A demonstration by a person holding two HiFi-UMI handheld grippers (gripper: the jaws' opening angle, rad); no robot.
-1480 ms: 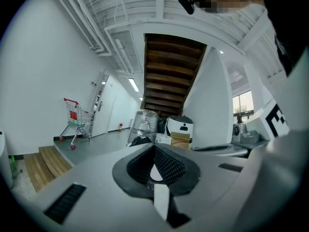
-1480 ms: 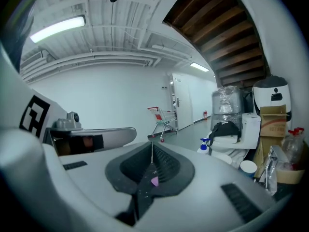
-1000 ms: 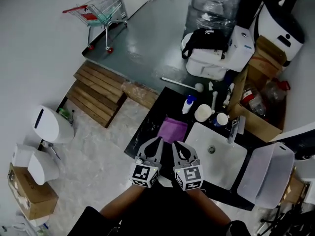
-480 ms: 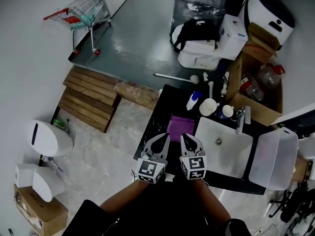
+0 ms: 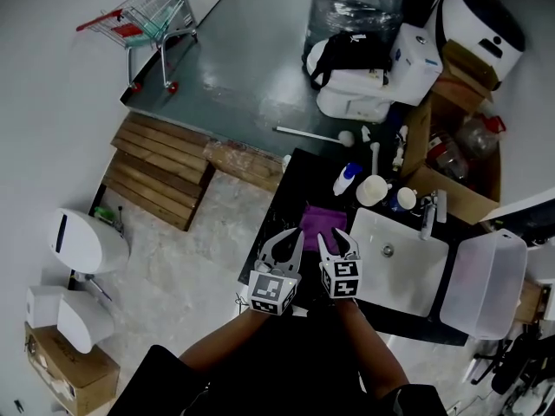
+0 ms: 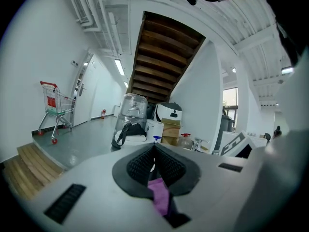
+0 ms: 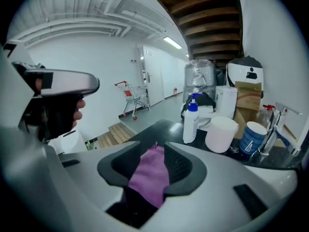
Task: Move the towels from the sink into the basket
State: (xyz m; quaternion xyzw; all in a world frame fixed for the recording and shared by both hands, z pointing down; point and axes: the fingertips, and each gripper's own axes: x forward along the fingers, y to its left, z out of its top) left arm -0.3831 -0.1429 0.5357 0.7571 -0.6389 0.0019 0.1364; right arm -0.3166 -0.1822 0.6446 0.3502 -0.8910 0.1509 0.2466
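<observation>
The purple towel (image 5: 323, 222) lies flat on the black counter (image 5: 279, 199), just beside the left rim of the white sink (image 5: 408, 271) and outside the basin. The white basket (image 5: 481, 284) stands on the far side of the sink, well apart from the towel.

Both claws hang side by side over the near edge of the towel, held by the person's two hands. The right claw (image 5: 336, 239) stands open, its jaws having just been opening. In the right gripper view the towel (image 7: 152, 175) shows in the gap of the right claw (image 7: 155, 150), and neither pad presses on it. The left claw (image 5: 284, 241) is closed. In the left gripper view its dark ribbed pads (image 6: 140, 166) meet at the tips of the left claw (image 6: 154, 149), and a strip of the towel (image 6: 159, 195) shows through the slit lower down — on the counter beyond, as far as can be told, not pinched.

At the back of the counter stand a white bottle with a blue cap (image 5: 345, 180), a white cup (image 5: 373, 189) and a blue cup (image 5: 401, 199), the last just beside the faucet (image 5: 431, 211).
</observation>
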